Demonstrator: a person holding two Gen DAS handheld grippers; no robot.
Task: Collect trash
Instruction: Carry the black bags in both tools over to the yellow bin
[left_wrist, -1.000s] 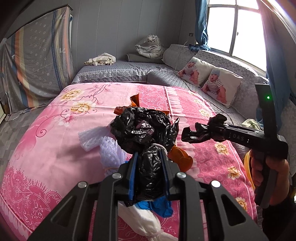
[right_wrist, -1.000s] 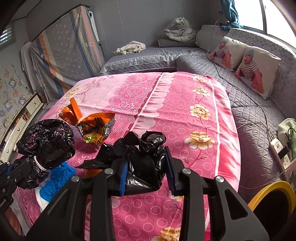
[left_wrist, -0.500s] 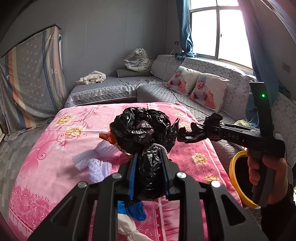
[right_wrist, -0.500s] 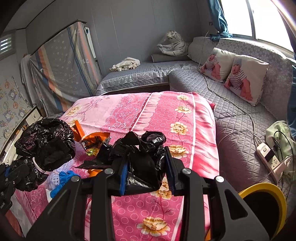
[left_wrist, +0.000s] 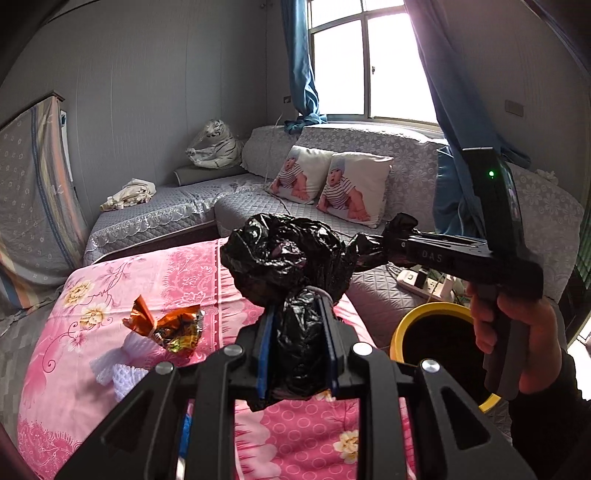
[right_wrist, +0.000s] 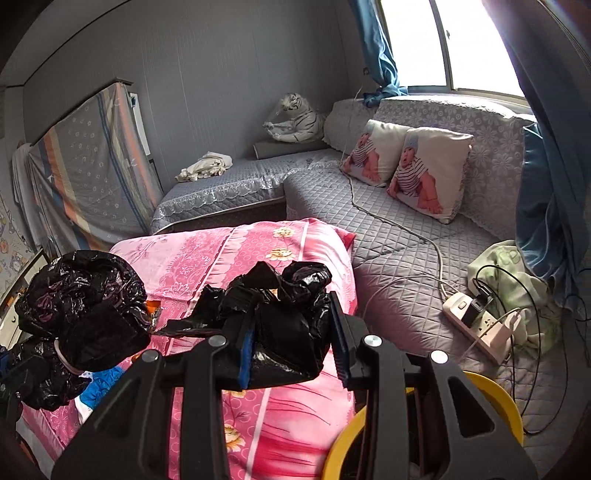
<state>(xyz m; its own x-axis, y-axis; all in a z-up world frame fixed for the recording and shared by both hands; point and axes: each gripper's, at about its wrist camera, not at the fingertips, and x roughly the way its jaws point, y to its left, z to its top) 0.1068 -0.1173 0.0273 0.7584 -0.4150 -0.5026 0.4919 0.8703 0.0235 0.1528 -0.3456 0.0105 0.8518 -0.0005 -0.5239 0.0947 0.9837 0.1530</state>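
My left gripper (left_wrist: 297, 345) is shut on the neck of a tied black trash bag (left_wrist: 288, 258), held up above the pink bed. The same bag shows at the left of the right wrist view (right_wrist: 83, 310). My right gripper (right_wrist: 291, 339) is shut on a smaller crumpled black plastic bag (right_wrist: 280, 314); it shows in the left wrist view (left_wrist: 391, 240) to the right of the big bag. A yellow-rimmed bin (left_wrist: 437, 339) stands below the right gripper, beside the bed; its rim (right_wrist: 491, 398) shows under the right gripper. An orange foil wrapper (left_wrist: 166, 328) and white foam netting (left_wrist: 118, 369) lie on the bed.
The pink floral bedspread (left_wrist: 122, 288) fills the lower left. A grey quilted corner sofa (right_wrist: 388, 229) with two baby-print cushions (left_wrist: 332, 184) lies behind. A white power strip (right_wrist: 476, 325) with cables and a green cloth (right_wrist: 509, 280) sit on the sofa near the bin.
Both grippers have risen and swung right with their bags still held. The yellow bin has come into view below the right gripper, and the bed has dropped away to the left.
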